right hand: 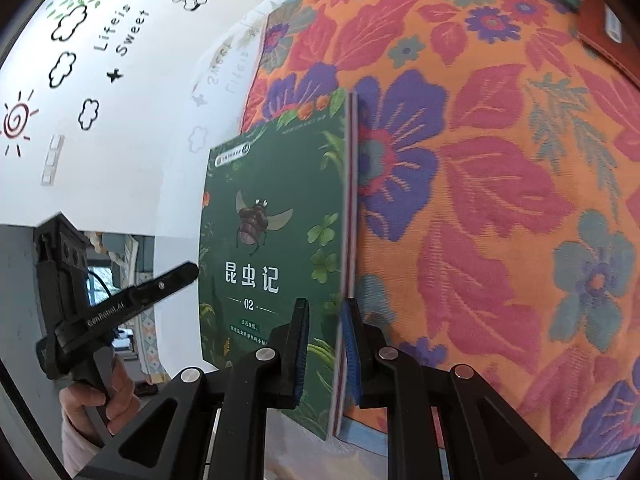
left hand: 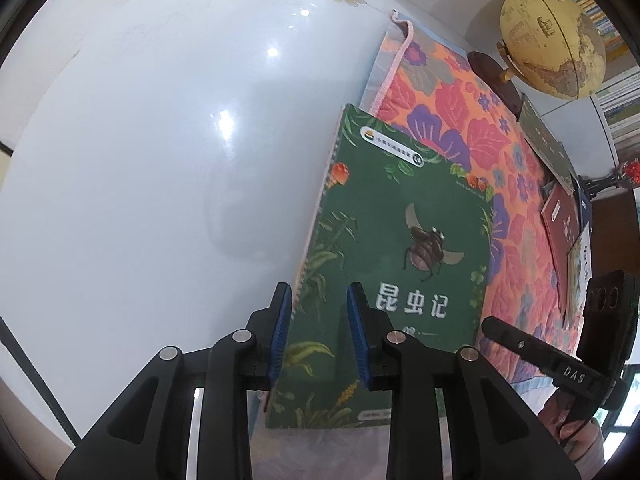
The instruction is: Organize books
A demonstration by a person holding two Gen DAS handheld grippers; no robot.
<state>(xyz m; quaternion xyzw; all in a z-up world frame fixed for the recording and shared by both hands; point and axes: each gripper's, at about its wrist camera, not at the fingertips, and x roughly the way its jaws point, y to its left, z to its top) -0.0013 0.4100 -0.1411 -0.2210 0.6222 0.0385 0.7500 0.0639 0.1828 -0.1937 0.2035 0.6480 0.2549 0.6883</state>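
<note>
Right gripper (right hand: 326, 344) pinched on green book's (right hand: 276, 240) edge; left gripper (left hand: 318, 336) seemingly slack astride its spine.

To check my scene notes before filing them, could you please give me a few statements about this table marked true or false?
1. The green book has a beetle on its cover. True.
2. The cloth is plain blue. False: it is orange with red and purple flowers.
3. A globe stands beyond the cloth. True.
4. The green book is the only book in view. False: a red book and others lie further along the cloth.
</note>
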